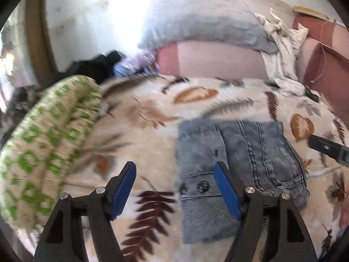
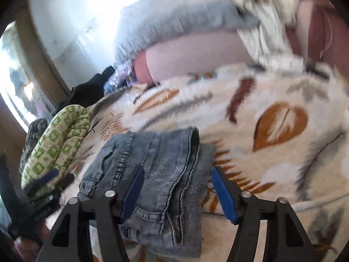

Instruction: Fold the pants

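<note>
Folded blue-grey jeans [image 1: 250, 152] lie in a compact bundle on a leaf-patterned blanket [image 1: 152, 113]. My left gripper [image 1: 174, 168] is open just above the bundle's left edge; one blue pad [image 1: 226, 192] hangs over the waistband with its buttons, the other over bare blanket. In the right wrist view the jeans [image 2: 157, 152] lie under my open right gripper [image 2: 177, 170], whose pads straddle the bundle's right part without pressing it. The right gripper [image 1: 327, 148] also shows at the far right of the left wrist view.
A green-patterned rolled cushion [image 1: 43, 142] lies along the blanket's left side. Behind are a pink padded backrest [image 1: 218, 59], a grey pillow [image 1: 196, 21], crumpled white cloth [image 1: 281, 50] and dark clothing [image 1: 93, 65]. Open blanket [image 2: 272, 152] stretches to the jeans' right.
</note>
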Demonstrator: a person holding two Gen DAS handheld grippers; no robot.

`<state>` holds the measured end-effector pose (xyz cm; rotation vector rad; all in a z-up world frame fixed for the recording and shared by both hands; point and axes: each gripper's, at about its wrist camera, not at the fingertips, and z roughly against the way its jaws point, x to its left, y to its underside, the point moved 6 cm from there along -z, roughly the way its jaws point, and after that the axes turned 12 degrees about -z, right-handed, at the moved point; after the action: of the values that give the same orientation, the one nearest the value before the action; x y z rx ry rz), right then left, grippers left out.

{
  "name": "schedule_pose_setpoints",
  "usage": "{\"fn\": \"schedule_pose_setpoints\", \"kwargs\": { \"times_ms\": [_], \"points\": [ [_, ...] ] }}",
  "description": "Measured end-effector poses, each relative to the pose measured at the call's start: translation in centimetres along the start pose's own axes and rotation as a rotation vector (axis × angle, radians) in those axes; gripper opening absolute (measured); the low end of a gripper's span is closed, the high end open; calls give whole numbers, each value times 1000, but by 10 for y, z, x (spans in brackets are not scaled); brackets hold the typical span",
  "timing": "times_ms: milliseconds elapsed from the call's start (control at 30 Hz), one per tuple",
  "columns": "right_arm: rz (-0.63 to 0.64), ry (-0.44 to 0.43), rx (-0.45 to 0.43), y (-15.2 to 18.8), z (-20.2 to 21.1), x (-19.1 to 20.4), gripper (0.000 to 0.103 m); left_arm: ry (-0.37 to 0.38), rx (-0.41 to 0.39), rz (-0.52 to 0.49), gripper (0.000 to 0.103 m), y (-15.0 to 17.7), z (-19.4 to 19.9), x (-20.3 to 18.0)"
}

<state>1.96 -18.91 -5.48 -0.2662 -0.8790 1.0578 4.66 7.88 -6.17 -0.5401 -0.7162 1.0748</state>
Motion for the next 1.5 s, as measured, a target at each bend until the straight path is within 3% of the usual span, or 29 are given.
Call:
{"fn": "schedule_pose_setpoints", "kwargs": {
  "times_ms": [133, 267, 733, 1100, 1500],
  "points": [
    [91, 5, -116, 4, 34, 25, 73, -88, -9, 67, 77, 9, 28, 13],
    [73, -11, -144, 19, 53, 34, 74, -89, -33, 122, 77, 19, 58, 15],
    [145, -11, -240, 48, 95, 49, 75, -146, -118, 96, 77, 10, 135, 1],
    [190, -7, -339, 48, 112, 52, 79, -185, -160, 81, 77, 0, 155, -8],
    [191, -5, -320, 51, 106, 53, 80, -192, -179, 91, 78, 0, 157, -5]
  ]
}}
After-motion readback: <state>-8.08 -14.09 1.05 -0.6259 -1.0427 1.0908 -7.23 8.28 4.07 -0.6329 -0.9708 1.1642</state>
